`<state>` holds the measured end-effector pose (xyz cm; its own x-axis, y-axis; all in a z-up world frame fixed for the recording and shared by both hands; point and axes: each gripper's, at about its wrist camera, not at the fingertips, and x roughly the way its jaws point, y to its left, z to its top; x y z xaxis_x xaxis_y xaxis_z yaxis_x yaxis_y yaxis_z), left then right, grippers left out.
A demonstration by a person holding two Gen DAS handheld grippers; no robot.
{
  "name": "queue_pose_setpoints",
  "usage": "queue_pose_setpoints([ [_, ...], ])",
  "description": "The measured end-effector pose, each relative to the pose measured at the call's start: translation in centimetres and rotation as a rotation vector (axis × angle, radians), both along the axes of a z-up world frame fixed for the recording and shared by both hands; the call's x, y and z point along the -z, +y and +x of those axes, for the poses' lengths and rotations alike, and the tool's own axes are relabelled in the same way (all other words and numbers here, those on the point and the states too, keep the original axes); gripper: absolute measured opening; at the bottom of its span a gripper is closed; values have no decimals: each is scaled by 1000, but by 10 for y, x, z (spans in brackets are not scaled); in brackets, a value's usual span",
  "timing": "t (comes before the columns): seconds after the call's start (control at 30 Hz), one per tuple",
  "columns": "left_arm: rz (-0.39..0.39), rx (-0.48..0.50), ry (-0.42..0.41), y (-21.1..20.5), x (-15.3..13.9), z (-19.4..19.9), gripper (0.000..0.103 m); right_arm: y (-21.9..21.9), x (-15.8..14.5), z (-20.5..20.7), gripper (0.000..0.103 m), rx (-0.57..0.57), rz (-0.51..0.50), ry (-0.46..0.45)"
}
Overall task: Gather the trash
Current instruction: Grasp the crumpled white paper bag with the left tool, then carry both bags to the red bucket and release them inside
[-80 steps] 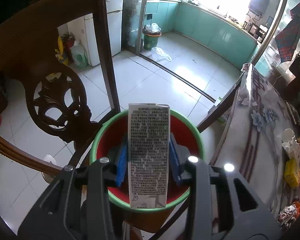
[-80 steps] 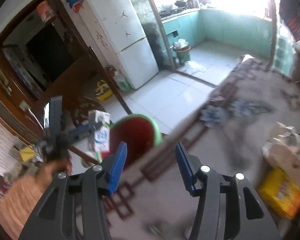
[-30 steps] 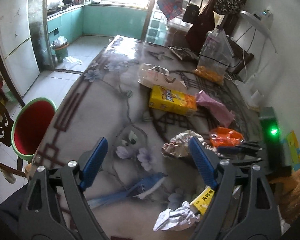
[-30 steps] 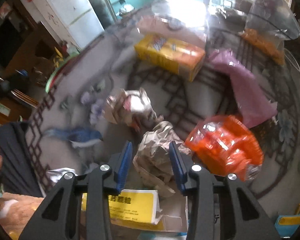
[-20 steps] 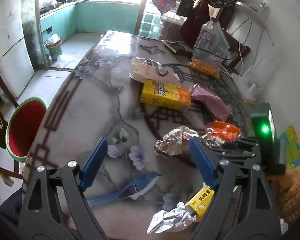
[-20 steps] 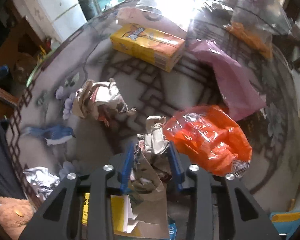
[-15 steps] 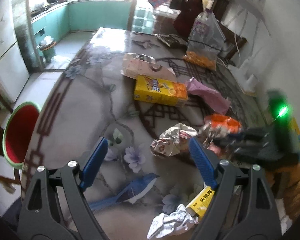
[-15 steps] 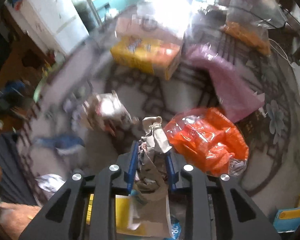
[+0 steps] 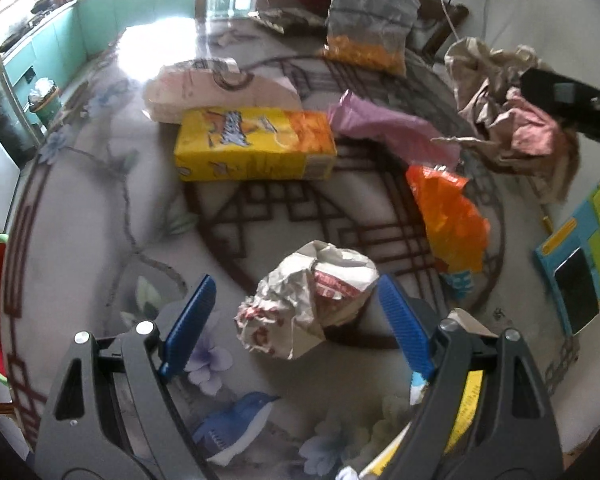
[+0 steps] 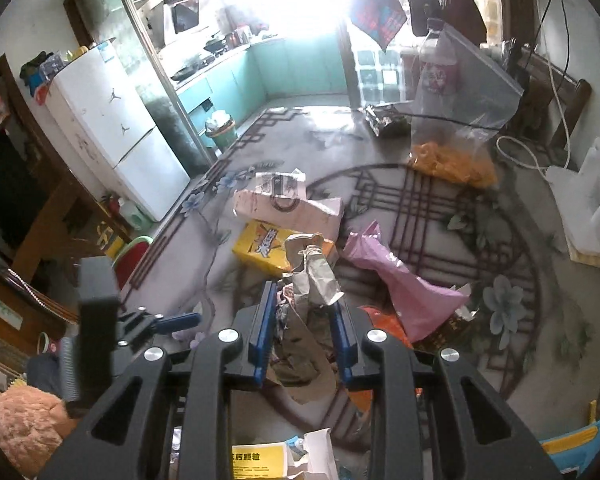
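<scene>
Lifted off the tabletop (image 10: 440,240) since a second ago, the crumpled brown paper wad (image 10: 310,280) is pinched in the right gripper (image 10: 304,330) jaws, above the yellow box (image 10: 266,249). Only the left wrist view shows the left gripper (image 9: 296,312) jaws spread around a wrinkled white-and-red wrapper (image 9: 306,300), below that box.

Crumpled wrapper (image 9: 308,300) between spread gripper (image 9: 296,308) fingers

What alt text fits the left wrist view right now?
The open left gripper brackets a crumpled red-and-white wrapper on the patterned table. Behind lie a yellow box and an orange bag.
</scene>
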<state>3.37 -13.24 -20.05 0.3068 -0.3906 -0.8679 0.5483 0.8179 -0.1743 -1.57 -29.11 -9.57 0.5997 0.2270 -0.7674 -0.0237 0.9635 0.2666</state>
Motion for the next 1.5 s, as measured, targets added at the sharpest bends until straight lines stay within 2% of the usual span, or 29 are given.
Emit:
queue_pose_setpoints([
  [0.2, 11, 2, 58, -5, 19, 9, 80, 2, 13, 3, 25, -7, 5, 37],
  [0.27, 12, 3, 66, -7, 21, 11, 71, 4, 14, 4, 25, -9, 6, 40],
  [0.3, 12, 7, 72, -7, 22, 11, 62, 5, 14, 5, 25, -11, 7, 40],
  [0.43, 9, 4, 76, -5, 23, 12, 54, 8, 13, 8, 26, -17, 6, 37],
  [0.57, -39, -49, 54, 11, 7, 10, 53, 10, 10, 8, 26, -16, 12, 24],
  [0.8, -100, -175, -106, 51, -69, 5, 54, 20, -8, 3, 26, -11, 27, -37],
  [0.9, -132, -189, -114, 62, -85, 7, 54, 27, -13, 2, 26, -25, 23, -45],
  [1.2, -94, -156, -38, 61, -64, 4, 54, 37, -5, -5, 26, -11, 11, -9],
  [1.5, -118, -121, -80, 59, -78, 0, 54, 38, -6, -10, 26, 3, -4, -20],
])
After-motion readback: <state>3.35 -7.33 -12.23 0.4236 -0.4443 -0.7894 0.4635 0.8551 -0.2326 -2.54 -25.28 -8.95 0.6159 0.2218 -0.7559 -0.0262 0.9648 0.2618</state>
